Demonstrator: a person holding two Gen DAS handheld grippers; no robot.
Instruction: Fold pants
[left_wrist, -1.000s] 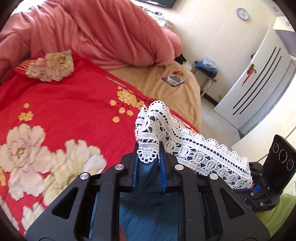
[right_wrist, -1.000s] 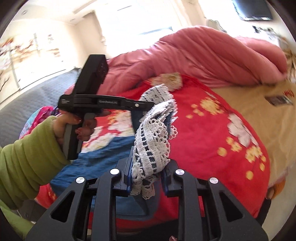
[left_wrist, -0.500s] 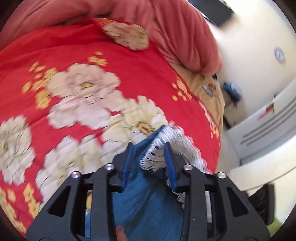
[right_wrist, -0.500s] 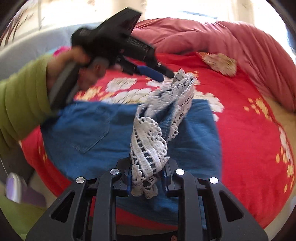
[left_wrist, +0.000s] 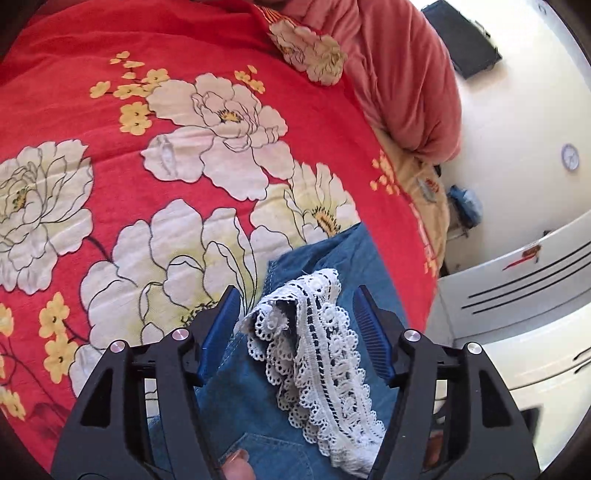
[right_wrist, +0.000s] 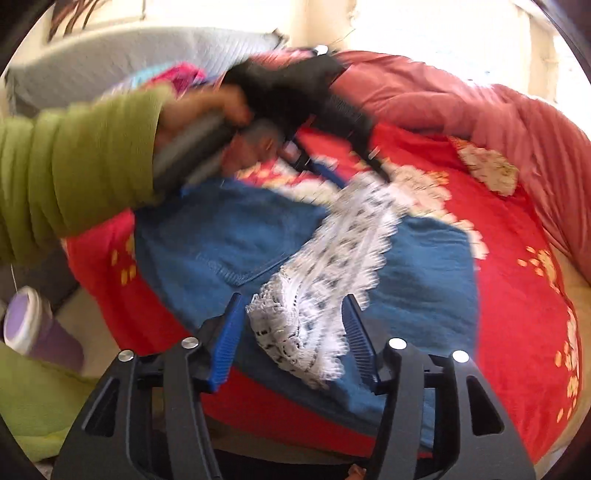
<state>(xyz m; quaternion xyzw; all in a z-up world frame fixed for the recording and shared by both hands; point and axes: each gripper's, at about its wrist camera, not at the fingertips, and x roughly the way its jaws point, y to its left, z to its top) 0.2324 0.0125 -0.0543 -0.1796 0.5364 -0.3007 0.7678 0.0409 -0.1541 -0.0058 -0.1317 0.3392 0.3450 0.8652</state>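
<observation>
**Lace hem let go on the folded denim**

Blue denim pants (right_wrist: 229, 236) with a white crochet lace hem (left_wrist: 325, 354) lie on the red bedspread with white and yellow flowers (left_wrist: 147, 155). Hem is doubled over the pocket area — lace bunched on top of the denim.

Left gripper (left_wrist: 295, 328): jaws have just been opening, blue pads clear of the lace lying between them. Right gripper (right_wrist: 291, 328): same, jaws just opened, lace loose in the gap. Green sleeve (right_wrist: 74, 162) shows, blurred — pink quilt (right_wrist: 461, 107) heaped beyond.
</observation>
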